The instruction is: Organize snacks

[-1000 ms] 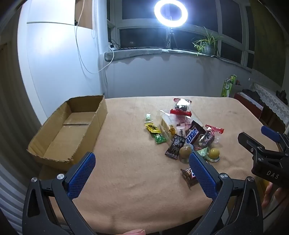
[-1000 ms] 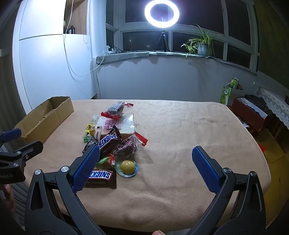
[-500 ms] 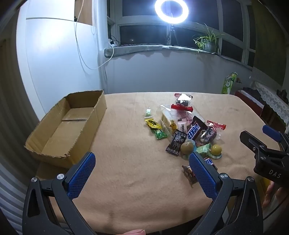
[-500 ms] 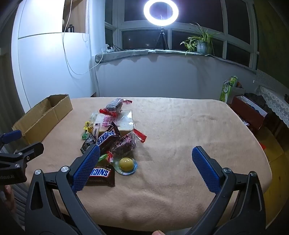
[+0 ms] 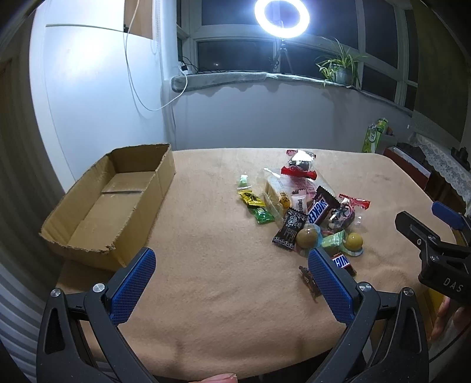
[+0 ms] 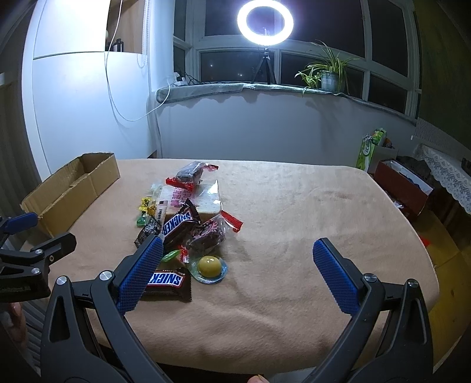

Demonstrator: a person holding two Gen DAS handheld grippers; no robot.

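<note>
A pile of snacks lies mid-table: a Snickers bar propped on a clear bread bag, a black sachet, green and yellow sweets, two round jelly cups. A second Snickers bar lies flat nearest me, beside a jelly cup. An open cardboard box stands at the left. My left gripper hangs open above the front edge with nothing in it. My right gripper is open too, right of the pile, holding nothing.
A tan cloth covers the table. Behind it runs a windowsill with a ring light and a potted plant. Low furniture and a green carton stand off the right edge. A white cabinet fills the left.
Both grippers have risen and eased forward a little, so the table and pile sit slightly lower in view. Both jaws stay open; no snack has moved.
</note>
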